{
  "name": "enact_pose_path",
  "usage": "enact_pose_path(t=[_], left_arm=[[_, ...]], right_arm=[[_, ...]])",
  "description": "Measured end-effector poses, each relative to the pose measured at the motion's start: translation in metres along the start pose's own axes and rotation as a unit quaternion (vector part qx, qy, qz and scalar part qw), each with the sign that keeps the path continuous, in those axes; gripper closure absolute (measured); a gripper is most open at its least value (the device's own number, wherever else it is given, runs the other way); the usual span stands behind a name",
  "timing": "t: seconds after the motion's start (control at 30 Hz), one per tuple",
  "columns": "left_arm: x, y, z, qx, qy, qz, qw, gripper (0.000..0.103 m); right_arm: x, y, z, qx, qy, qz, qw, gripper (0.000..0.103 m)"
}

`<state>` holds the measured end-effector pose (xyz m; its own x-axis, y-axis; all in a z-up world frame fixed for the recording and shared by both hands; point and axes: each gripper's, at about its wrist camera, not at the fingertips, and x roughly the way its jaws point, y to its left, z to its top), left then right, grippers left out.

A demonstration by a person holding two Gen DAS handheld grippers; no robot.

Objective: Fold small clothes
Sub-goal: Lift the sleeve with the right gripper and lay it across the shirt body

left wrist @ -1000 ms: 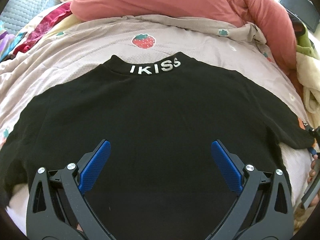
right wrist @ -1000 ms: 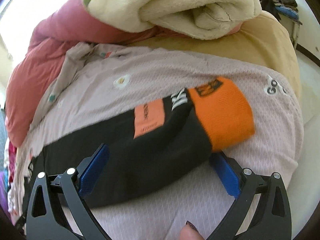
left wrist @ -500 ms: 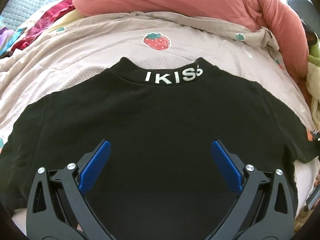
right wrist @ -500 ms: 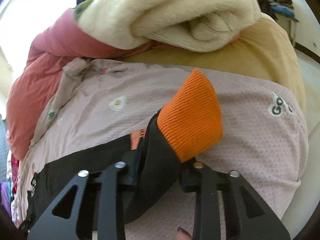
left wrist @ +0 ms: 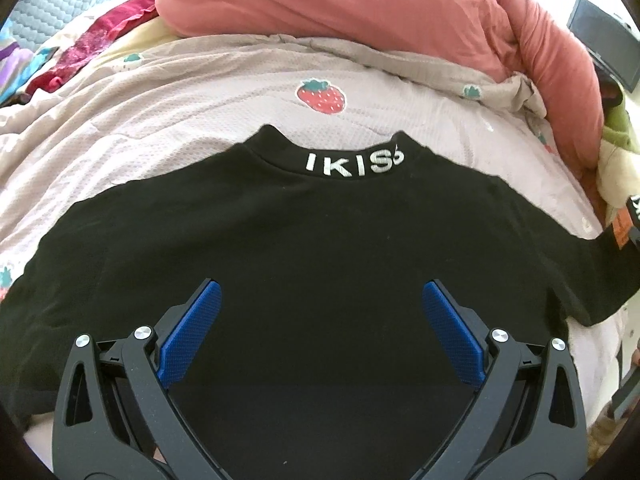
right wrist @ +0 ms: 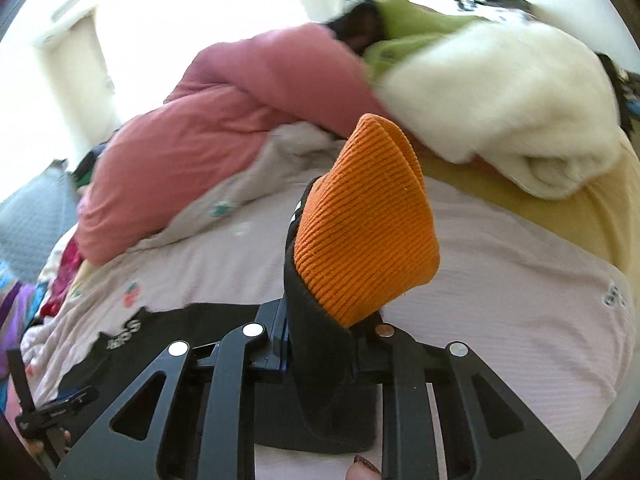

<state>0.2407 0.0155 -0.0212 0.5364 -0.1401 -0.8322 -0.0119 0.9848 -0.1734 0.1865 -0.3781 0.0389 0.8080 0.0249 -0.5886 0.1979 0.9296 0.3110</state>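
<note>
A pale pink quilt (left wrist: 168, 120) printed with strawberries covers the bed, with a rose duvet (left wrist: 360, 12) heaped beyond it. I see the black top (left wrist: 320, 248) spread flat just ahead of my left hand-held gripper (left wrist: 318, 324), whose blue pads (left wrist: 188, 332) stand wide apart over the cloth, holding nothing. My right hand-held gripper (right wrist: 320, 344) is clamped tight on the sleeve (right wrist: 320, 380), lifting it so the orange cuff (right wrist: 368, 232) stands upright ahead of the fingers.
</note>
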Motion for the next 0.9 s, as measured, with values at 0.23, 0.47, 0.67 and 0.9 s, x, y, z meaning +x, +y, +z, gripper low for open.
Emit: enact_pose_path(t=[0.23,0.47,0.67,0.9], left_arm=[[-0.017,0.023,0.007,-0.035,-0.015,-0.011,0.9992,0.008],[-0.023,0.050,0.007,-0.073,-0.015,-0.022,0.9970,0.008],[-0.031,0.072,0.005,-0.110,-0.016,-0.046,0.9927,0.008],[-0.036,0.095,0.000,-0.158,-0.017,-0.090,0.9832,0.008]], right_arm=[[0.007,0.074,-0.002,-0.044,0.011,0.061,0.997,0.084],[0.024,0.149,-0.019,-0.085,0.038,0.115,0.989,0.084],[0.036,0.208,-0.045,-0.131,0.056,0.138,0.980,0.084],[0.048,0.253,-0.078,-0.177,0.079,0.148,0.970,0.084]])
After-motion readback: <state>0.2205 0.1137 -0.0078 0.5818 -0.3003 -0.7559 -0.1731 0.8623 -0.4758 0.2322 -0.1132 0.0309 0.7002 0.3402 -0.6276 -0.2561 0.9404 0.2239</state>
